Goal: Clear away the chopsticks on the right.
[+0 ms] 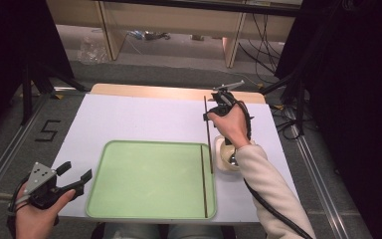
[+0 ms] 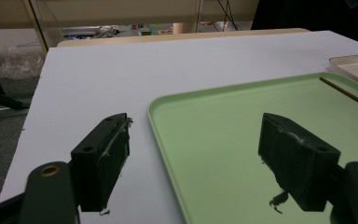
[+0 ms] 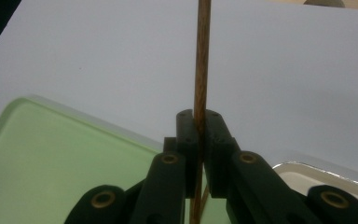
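While clamped — right gripper (image 1: 210,115) on chopstick (image 1: 208,130)

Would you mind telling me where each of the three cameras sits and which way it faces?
High view: fixed above the person's side, looking forward and down on the white table; both forearms, the left gripper and the right gripper show.
Left gripper view: rides the left gripper, looking past its open jaws across the table.
Right gripper view: rides the right gripper, looking along jaws shut on a chopstick.
Shared: all three show the green tray and the table; a second chopstick lies in the tray.
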